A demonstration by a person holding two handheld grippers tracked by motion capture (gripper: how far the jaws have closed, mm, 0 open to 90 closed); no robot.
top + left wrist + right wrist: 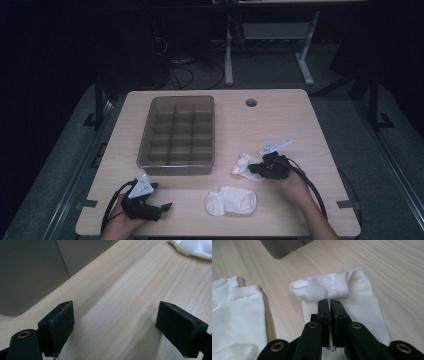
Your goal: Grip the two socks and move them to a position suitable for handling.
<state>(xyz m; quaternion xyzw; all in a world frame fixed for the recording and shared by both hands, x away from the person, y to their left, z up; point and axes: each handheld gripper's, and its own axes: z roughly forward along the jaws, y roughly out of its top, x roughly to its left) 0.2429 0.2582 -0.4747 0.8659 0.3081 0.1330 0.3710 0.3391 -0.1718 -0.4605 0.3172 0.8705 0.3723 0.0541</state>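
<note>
The right hand-held gripper (329, 302) rests on a sock (342, 295), jaws pressed together; whether it pinches fabric, I cannot tell. The left hand-held gripper (115, 322) waits spread over bare bench (120, 290), probably ready to help.

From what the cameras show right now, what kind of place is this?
Probably a lab or data-collection workstation, not a home: a light wood desk with a cable grommet hole, loose cables on the floor behind it, another desk's metal legs, dark surroundings.

Near sock (234, 322): cut off at left and bottom edges. Bin (27, 272): only one grey wall visible. Second sock (245, 165): partly hidden behind right gripper (261, 168).
</note>
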